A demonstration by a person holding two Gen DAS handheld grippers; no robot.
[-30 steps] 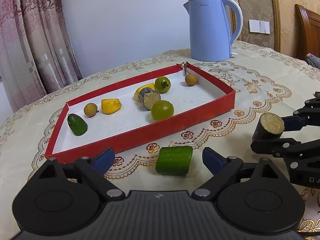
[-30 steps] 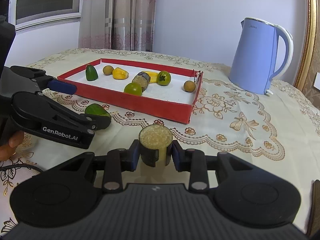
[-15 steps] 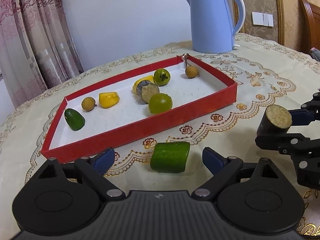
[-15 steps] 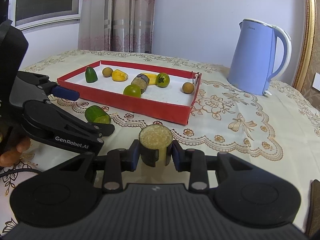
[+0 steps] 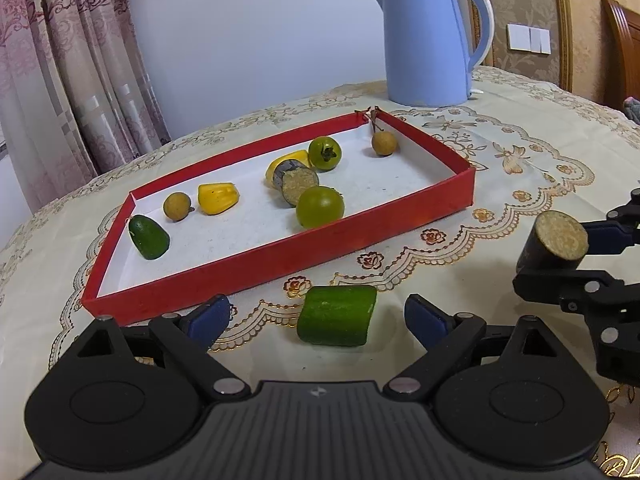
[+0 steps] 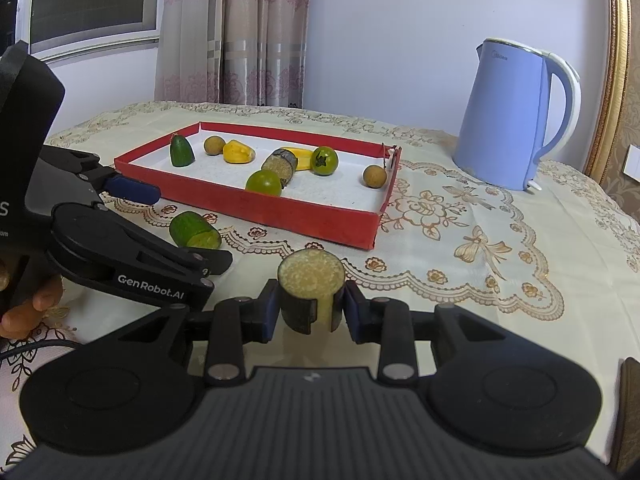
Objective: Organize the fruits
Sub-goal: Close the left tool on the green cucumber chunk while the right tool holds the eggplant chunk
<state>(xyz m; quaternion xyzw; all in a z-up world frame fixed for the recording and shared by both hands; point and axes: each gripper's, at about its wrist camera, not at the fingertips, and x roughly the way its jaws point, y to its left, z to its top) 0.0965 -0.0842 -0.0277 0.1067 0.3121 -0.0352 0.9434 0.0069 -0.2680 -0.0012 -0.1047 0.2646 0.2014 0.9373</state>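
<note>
A red tray (image 5: pixel 404 226) (image 6: pixel 320 216) with a white floor holds several fruit pieces: green tomatoes, yellow pieces, brown longans, a green piece and a dark eggplant chunk. A green cucumber piece (image 5: pixel 337 315) (image 6: pixel 195 231) lies on the tablecloth in front of the tray. My left gripper (image 5: pixel 316 318) is open, its fingers on either side of the cucumber piece and apart from it. My right gripper (image 6: pixel 308 308) is shut on a dark eggplant chunk (image 6: pixel 311 294) and holds it above the cloth; the chunk also shows in the left wrist view (image 5: pixel 554 242).
A light blue kettle (image 5: pixel 426 40) (image 6: pixel 516 116) stands behind the tray on the embroidered tablecloth. Curtains hang at the back left. A wooden chair (image 5: pixel 624 48) is at the far right. A hand (image 6: pixel 24 312) holds the left gripper.
The left gripper has risen and tilted to look down more on the tray, the cucumber piece staying between its open fingers. The right gripper has lifted slightly with the eggplant chunk.
</note>
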